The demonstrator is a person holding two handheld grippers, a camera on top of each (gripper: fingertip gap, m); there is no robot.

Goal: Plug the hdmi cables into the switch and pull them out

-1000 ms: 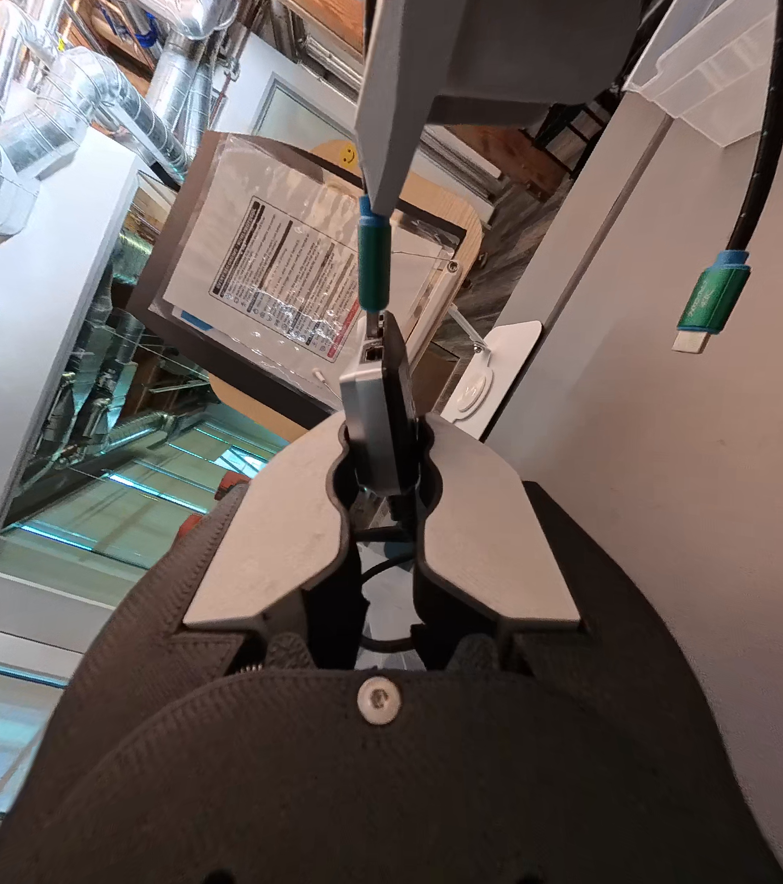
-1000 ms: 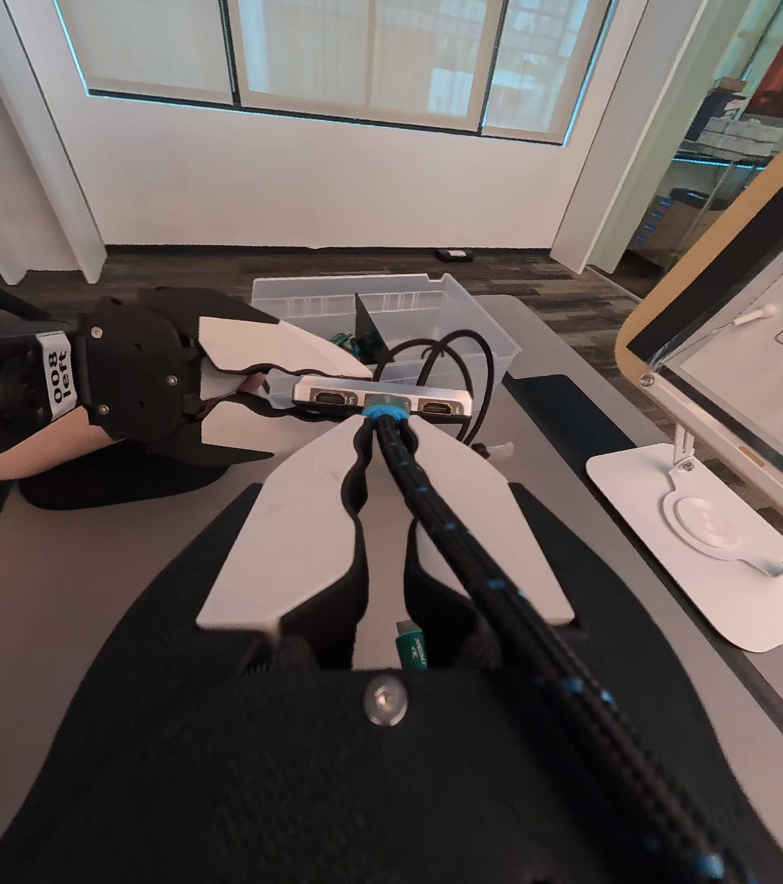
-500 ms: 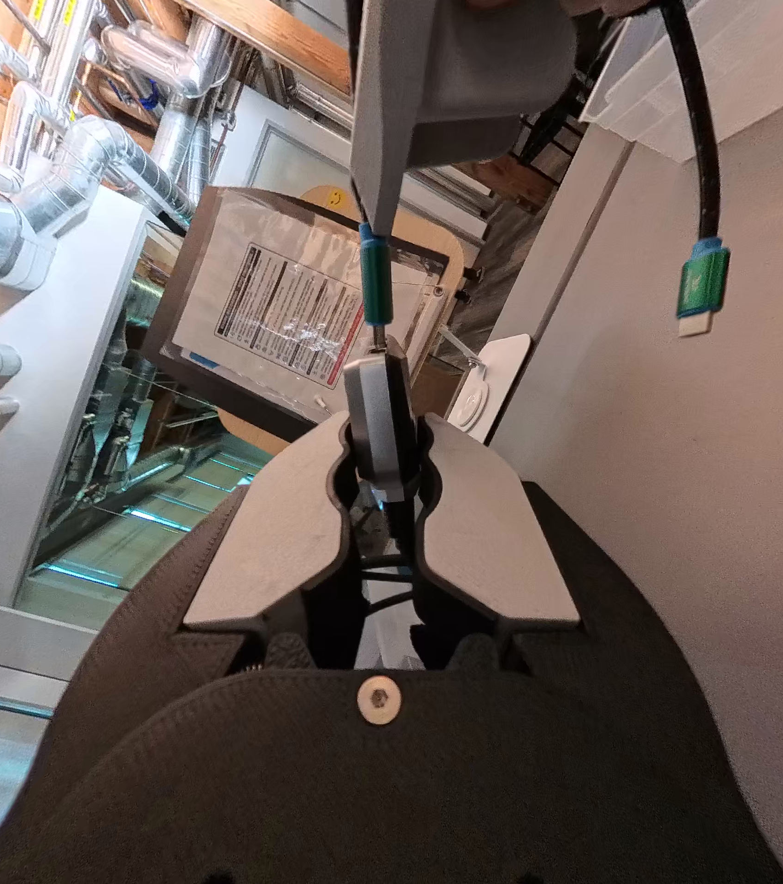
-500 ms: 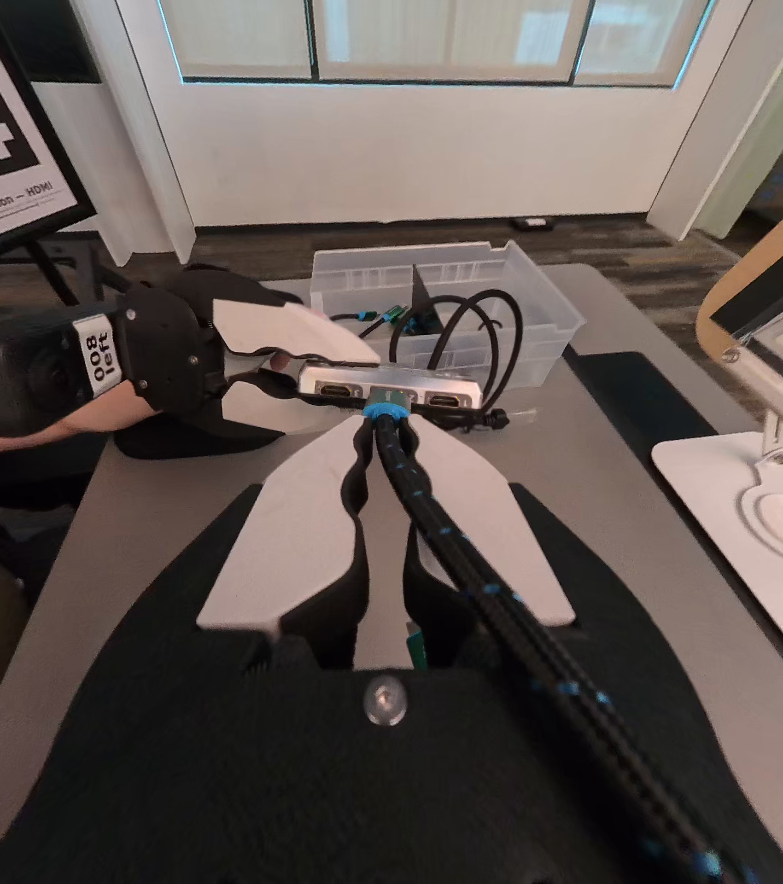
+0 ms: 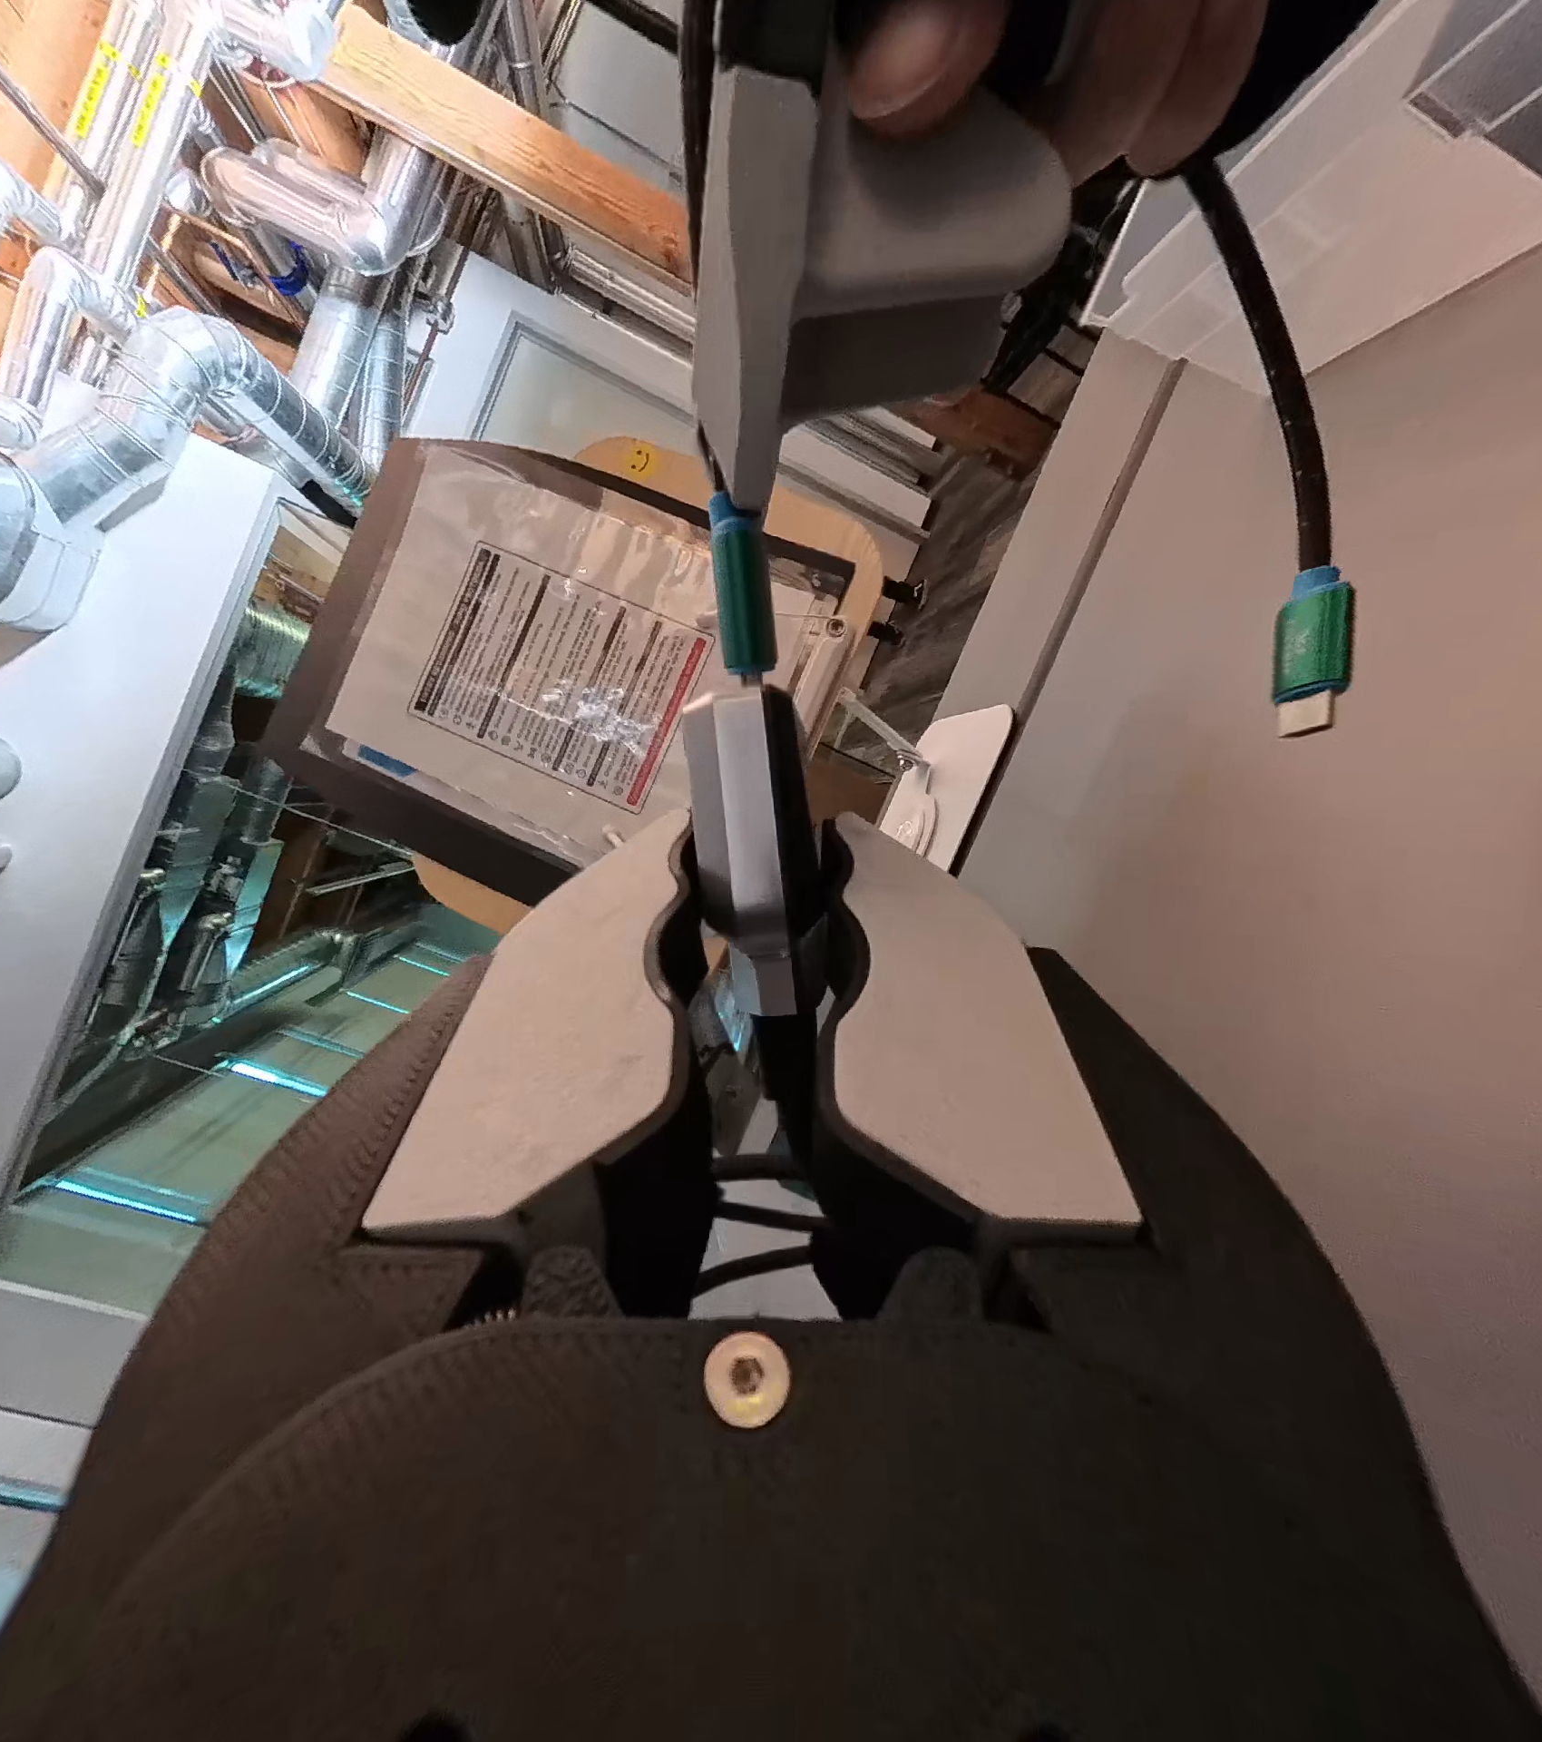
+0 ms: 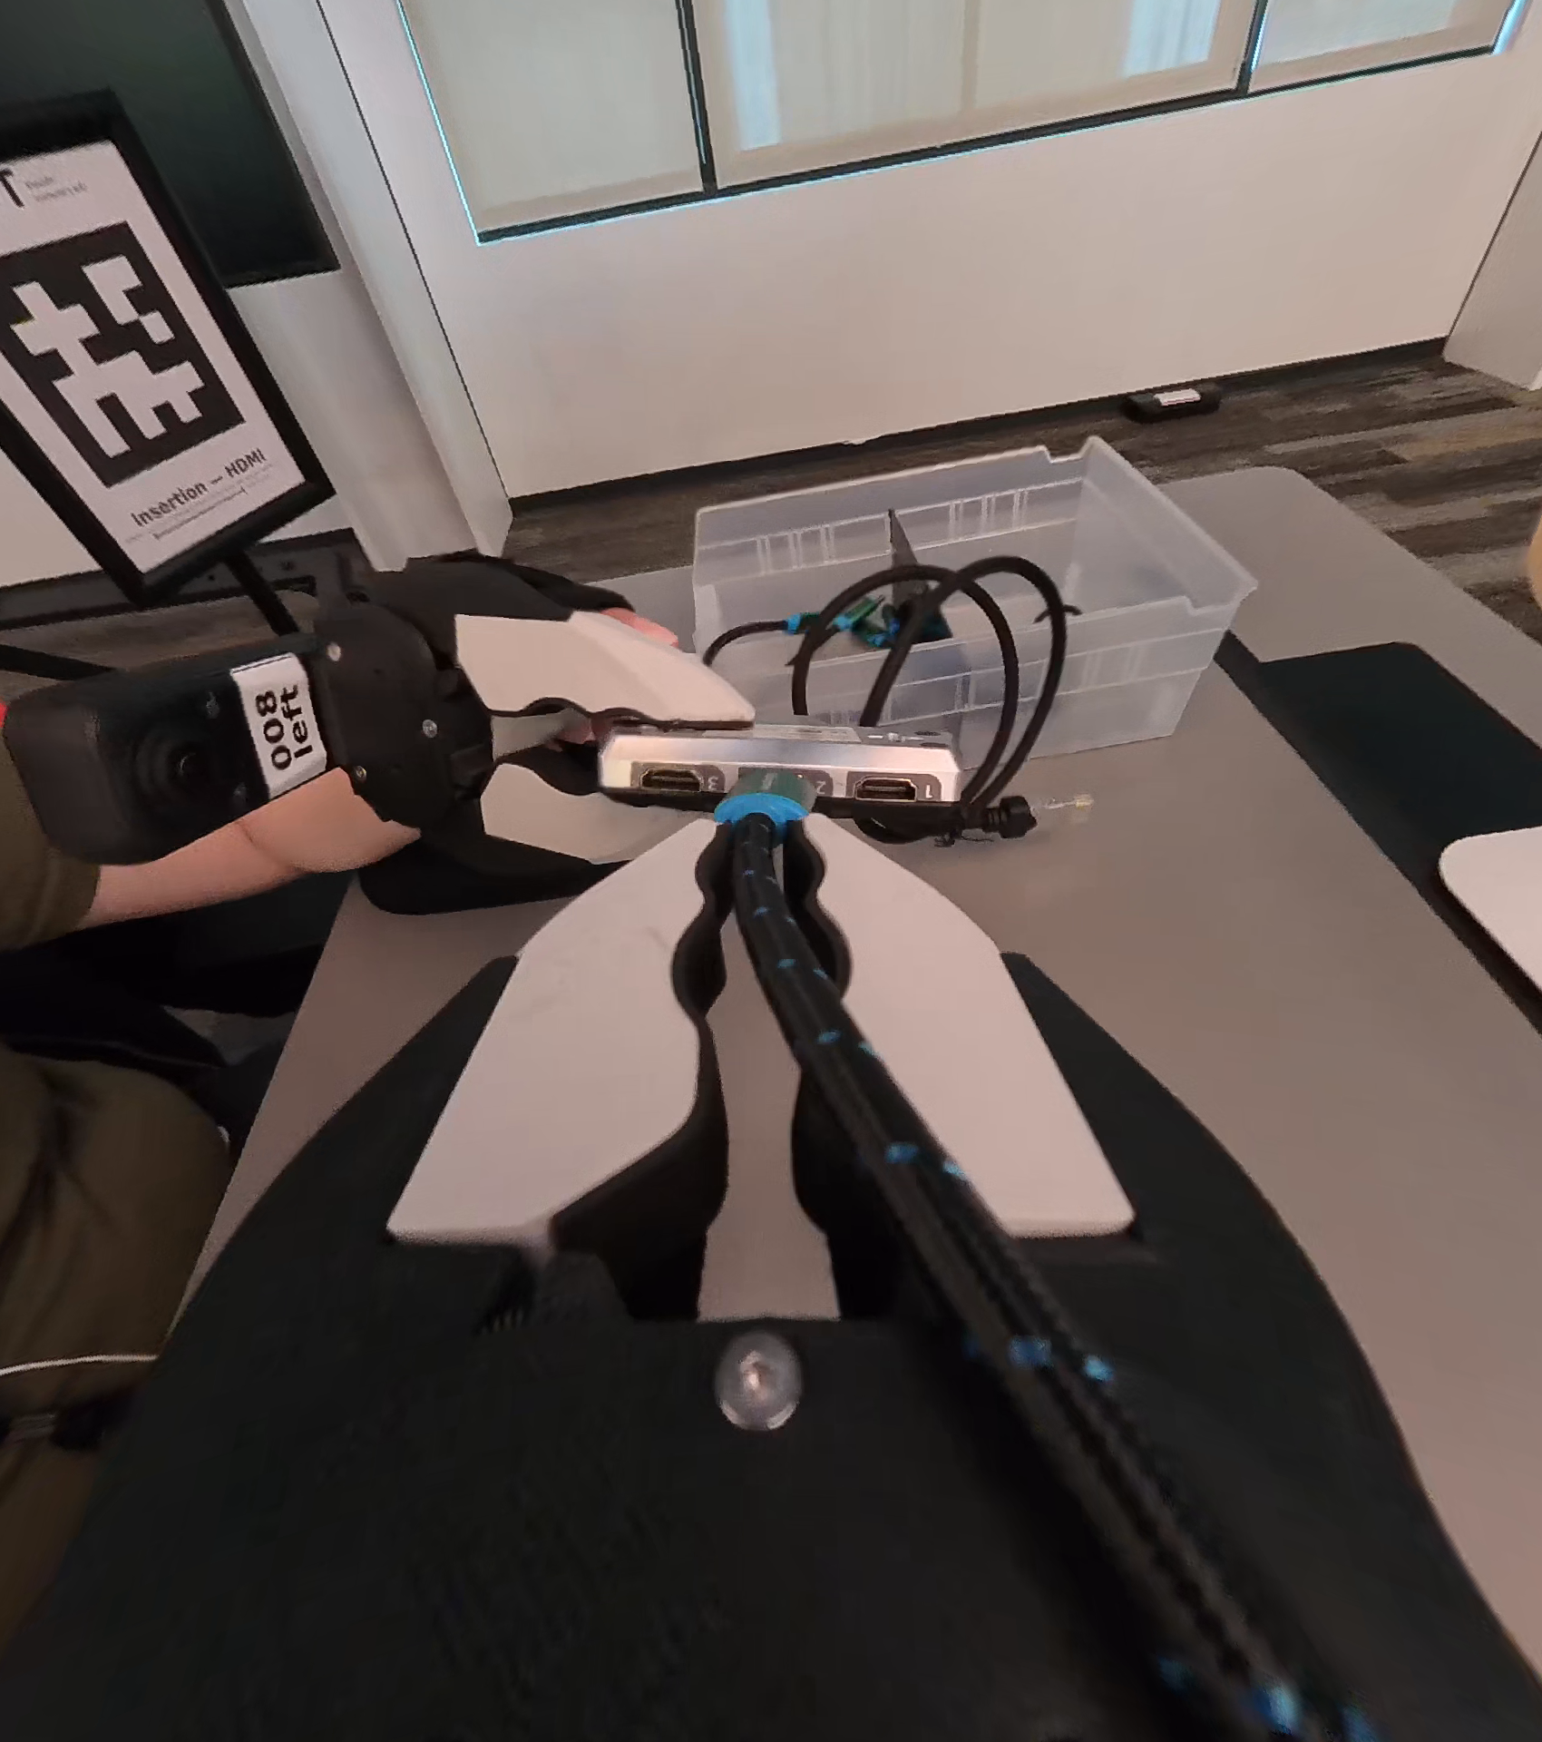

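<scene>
Gripped the switch [image 6: 786,759] by one end with the left gripper [image 5: 760,834], jaws narrow on its flat faces, and kept it lifted just off the surface [image 6: 1220,943], towards the far edge and in front of the clear bin [image 6: 1154,603]. Pinched the braided cable [image 6: 843,1037] right behind its green plug [image 6: 772,784] with the right gripper [image 6: 756,834], jaws nearly closed round it. Drove that plug deeper into the middle port over the last second: less bare metal seen between green shell and switch body than a second ago, only a thin sliver left in the left wrist view. Also swung both grippers and the switch back from the bin and round to the left. Judged the plug all but seated, so the insertion half looked nearly done for this cable, with the pull-out yet to come. Counted three ports on the switch face: one filled, two empty [image 6: 668,779]. Counted two grippers, one switch, one bin. Counted two green plugs on the held cable, one in the port and one dangling free [image 5: 1311,641] beside the right gripper. Made out more black cable loops [image 6: 1012,660] and green plugs in and over the bin, number impossible to tell.
</scene>
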